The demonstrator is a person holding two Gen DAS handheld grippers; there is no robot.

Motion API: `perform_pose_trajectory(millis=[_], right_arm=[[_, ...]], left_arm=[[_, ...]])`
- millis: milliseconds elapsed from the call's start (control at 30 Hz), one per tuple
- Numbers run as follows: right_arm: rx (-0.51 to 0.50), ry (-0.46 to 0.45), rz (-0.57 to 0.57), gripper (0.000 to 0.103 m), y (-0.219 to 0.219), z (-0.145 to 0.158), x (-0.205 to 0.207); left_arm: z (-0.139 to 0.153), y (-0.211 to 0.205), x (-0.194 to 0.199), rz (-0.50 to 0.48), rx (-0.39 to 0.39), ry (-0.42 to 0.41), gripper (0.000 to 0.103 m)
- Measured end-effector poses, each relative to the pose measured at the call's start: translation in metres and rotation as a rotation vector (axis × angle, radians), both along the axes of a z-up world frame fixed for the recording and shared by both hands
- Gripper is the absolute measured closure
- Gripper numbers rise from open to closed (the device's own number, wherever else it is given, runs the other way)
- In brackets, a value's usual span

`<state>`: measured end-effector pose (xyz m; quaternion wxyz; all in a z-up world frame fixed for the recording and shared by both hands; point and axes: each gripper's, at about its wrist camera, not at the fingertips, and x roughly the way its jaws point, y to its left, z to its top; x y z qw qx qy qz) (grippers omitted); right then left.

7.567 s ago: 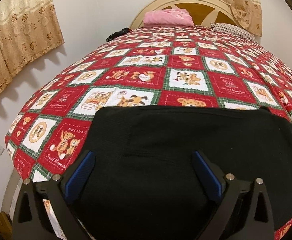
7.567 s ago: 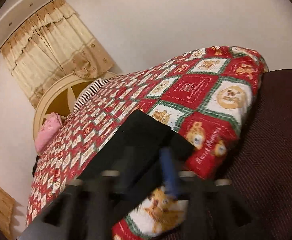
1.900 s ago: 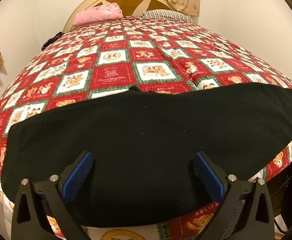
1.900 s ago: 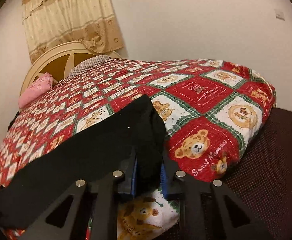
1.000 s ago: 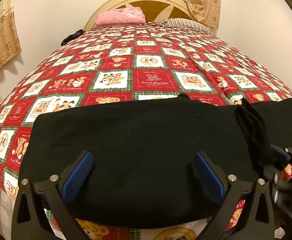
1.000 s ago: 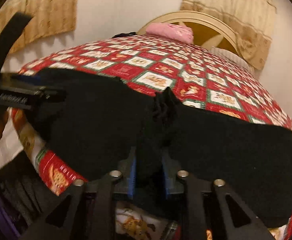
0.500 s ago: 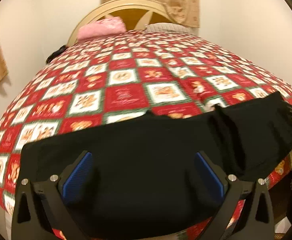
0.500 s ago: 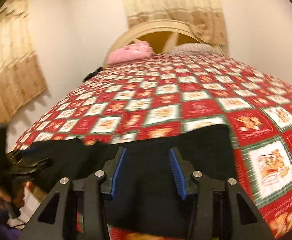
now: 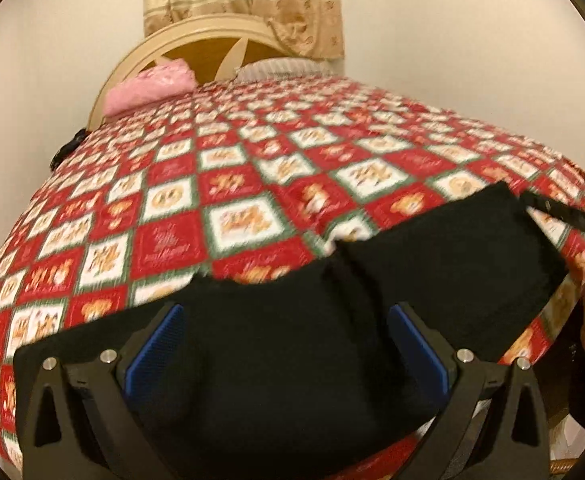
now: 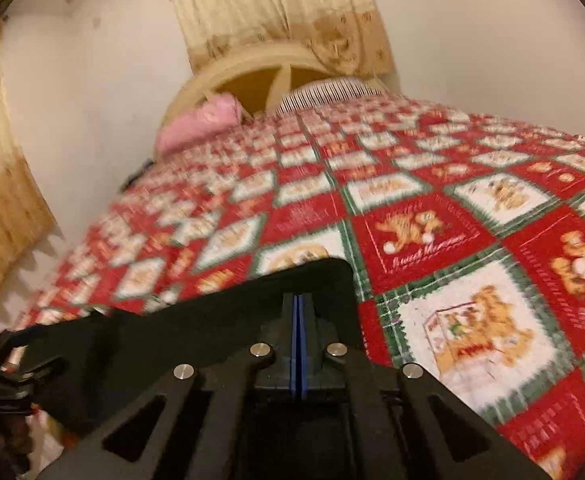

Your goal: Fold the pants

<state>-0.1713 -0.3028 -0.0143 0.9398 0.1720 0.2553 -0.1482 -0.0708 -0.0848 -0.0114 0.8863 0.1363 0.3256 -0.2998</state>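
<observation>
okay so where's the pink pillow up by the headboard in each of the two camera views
Left wrist view: the pink pillow lies in the upper left, against the left part of the headboard.
Right wrist view: the pink pillow sits left of centre in the upper part, again at the left part of the headboard.
Shared landmark: the striped pillow just right of it.
</observation>
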Motion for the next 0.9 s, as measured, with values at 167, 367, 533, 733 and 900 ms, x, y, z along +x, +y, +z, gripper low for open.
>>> perform_pose_trajectory(millis=[167, 367, 533, 733, 900], right_arm=[[-0.020, 0.116, 0.080, 0.101, 0.033, -0.015, -0.015], [0.083, 0.105, 0.023, 0.101, 0.022, -0.037, -0.032], [-0.026, 0.162, 0.002, 0.101, 0.038, -0.023, -0.018], [-0.045, 0.056, 0.176, 0.101, 0.088, 0.000, 0.019], [0.017, 0.047, 0.351, 0.101, 0.140, -0.018, 0.076]], left_arm=[[-0.005, -0.028, 0.008, 0.014, 0.010, -0.016, 0.000], [-0.047, -0.024, 0.020, 0.093, 0.133, 0.106, 0.000], [-0.049, 0.014, 0.009, 0.125, 0.130, 0.139, 0.000], [-0.038, 0.068, -0.007, 0.172, 0.109, 0.045, 0.000], [-0.026, 0.137, 0.010, 0.372, 0.032, 0.055, 0.000]])
